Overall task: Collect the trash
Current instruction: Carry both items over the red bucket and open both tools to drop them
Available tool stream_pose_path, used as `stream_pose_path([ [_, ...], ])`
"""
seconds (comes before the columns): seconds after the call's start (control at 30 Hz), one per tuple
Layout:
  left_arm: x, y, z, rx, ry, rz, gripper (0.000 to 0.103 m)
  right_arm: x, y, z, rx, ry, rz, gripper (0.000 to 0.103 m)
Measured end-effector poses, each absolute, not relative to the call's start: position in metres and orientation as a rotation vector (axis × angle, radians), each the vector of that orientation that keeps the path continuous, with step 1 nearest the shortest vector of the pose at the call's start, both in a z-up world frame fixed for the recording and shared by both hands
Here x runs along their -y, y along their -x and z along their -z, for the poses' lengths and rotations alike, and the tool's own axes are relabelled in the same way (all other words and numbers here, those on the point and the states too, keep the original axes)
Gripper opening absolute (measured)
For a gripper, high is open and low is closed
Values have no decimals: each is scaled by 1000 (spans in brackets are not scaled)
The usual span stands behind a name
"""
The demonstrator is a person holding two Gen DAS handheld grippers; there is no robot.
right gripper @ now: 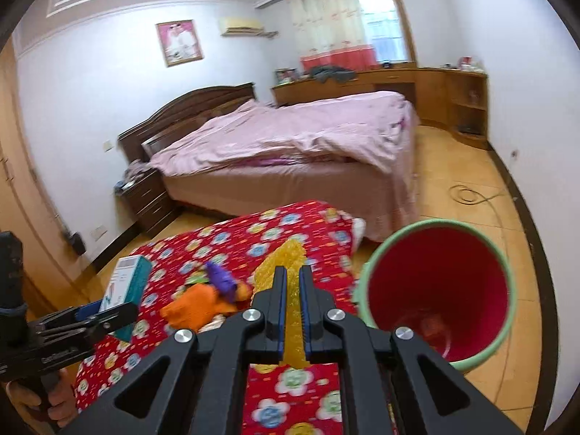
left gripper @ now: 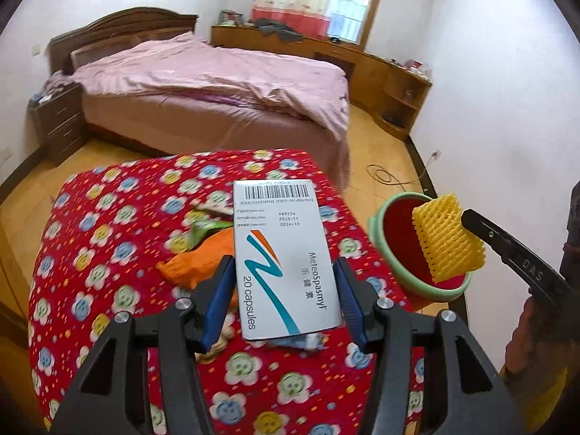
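The right gripper (right gripper: 293,320) is pinched on a yellow foam mesh fruit sleeve (right gripper: 281,264), its pads pressed flat against the thin material. In the left wrist view this sleeve (left gripper: 447,237) hangs over the mouth of the round bin with a green rim and red interior (left gripper: 395,239). From the right gripper the bin opening (right gripper: 435,279) lies at about two o'clock, close by; this hand is the nearer to it. I judge a short carry toward two o'clock and a release would complete the drop.

The left gripper (left gripper: 282,304) is clamped on a white rectangular medicine carton printed with a teal and orange stripe (left gripper: 286,257). The carton's long axis runs away from the gripper toward twelve o'clock, held above the bench draped in a red floral cloth (left gripper: 108,235). The bin sits at roughly two o'clock from this gripper, beyond the bench edge.

Contents of the bin: something dim lies at the bottom, not identifiable. Remaining on the bench: a crumpled orange wrapper (left gripper: 197,264), a green wrapper (left gripper: 203,228) and a purple scrap (right gripper: 221,277).
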State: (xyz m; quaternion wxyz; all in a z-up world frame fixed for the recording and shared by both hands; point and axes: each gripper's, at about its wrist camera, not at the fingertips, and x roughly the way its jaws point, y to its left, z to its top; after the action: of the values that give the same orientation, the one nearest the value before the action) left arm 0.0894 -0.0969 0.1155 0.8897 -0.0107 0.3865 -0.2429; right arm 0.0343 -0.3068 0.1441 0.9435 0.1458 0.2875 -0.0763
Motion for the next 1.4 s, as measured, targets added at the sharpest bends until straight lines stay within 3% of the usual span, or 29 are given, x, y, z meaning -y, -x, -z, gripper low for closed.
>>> stream_pose_path([
  [0.4,181,-104,-109,-816,-38,589,55,387,-19,-131,-577,-364,296,8],
  [0.93,313,-117,-56,-918,-164,701,55,470,-16,-80,-627,-395,415,8],
  [1.4,355,-124,-33,-973,-215,749,59,503,-16,-54,-682,-471,438,11],
])
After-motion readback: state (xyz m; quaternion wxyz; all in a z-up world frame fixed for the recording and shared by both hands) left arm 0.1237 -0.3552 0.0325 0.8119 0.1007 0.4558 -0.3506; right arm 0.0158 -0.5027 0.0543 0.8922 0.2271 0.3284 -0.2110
